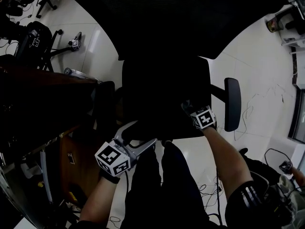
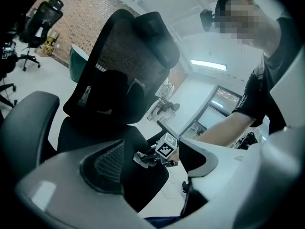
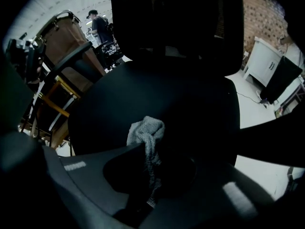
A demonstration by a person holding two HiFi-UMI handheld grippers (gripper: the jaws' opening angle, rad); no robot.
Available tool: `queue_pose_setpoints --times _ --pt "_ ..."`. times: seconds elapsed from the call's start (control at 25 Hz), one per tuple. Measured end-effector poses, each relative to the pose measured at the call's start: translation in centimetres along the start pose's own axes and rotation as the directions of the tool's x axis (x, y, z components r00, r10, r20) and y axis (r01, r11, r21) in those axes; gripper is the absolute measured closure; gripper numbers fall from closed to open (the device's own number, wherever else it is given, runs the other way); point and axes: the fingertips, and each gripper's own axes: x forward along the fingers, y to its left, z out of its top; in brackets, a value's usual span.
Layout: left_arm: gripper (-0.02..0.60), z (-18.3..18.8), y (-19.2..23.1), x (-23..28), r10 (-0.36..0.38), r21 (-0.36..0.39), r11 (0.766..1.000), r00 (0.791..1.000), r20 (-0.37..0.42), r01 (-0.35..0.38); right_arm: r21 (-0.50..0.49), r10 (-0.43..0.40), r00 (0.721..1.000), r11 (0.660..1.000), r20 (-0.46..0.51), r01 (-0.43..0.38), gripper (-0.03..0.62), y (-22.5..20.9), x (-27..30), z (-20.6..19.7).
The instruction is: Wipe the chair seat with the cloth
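Note:
A black office chair fills the head view, its seat point(image 1: 164, 94) below the tall mesh backrest point(image 1: 181, 13). My right gripper point(image 1: 190, 109) rests on the seat's front right part, shut on a crumpled grey cloth point(image 3: 147, 137) that bulges out beyond the jaws onto the seat point(image 3: 157, 89). The left gripper view shows the same cloth point(image 2: 141, 159) against the seat point(image 2: 114, 142). My left gripper point(image 1: 139, 136) hovers off the seat's front left edge, open, with nothing between its fingers.
The chair's right armrest point(image 1: 232, 104) stands close to my right hand. A wooden desk point(image 1: 43, 94) lies at the left, with more office chairs point(image 1: 35, 37) behind it. Cables point(image 1: 209, 190) trail on the white floor. The person's legs point(image 1: 162, 185) are below the seat edge.

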Motion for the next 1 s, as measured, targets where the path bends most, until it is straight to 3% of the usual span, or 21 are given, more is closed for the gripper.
queue_pose_setpoints --times 0.12,0.24,0.4,0.56,0.72,1.0 --pt "0.198 0.1 0.2 -1.1 0.016 -0.004 1.0 1.0 0.003 -0.016 -0.033 0.072 0.994 0.997 0.077 -0.07 0.545 4.1 0.1 2.9" --pt "0.198 -0.2 0.5 -2.7 0.04 -0.017 0.999 0.999 0.002 -0.04 -0.106 0.188 0.975 0.979 0.115 -0.176 0.545 11.8 1.8 5.6" --pt "0.198 -0.8 1.0 -4.8 0.07 -0.026 0.997 0.997 0.016 -0.069 -0.175 0.332 0.937 0.934 0.105 -0.312 0.545 22.5 3.3 8.4" --pt "0.198 -0.9 1.8 -6.9 0.114 -0.026 0.993 0.993 0.011 -0.113 -0.272 0.393 0.918 0.89 0.054 -0.365 0.545 29.4 5.3 9.1" --pt "0.198 -1.8 2.4 -7.7 0.13 -0.039 0.991 0.992 0.007 -0.13 -0.34 0.398 0.917 0.864 0.013 -0.37 0.545 31.9 6.8 8.1" --pt "0.198 -2.3 2.0 -6.2 0.105 -0.041 0.994 0.994 -0.014 -0.105 -0.348 0.377 0.926 0.867 -0.014 -0.358 0.545 29.1 6.7 5.0"
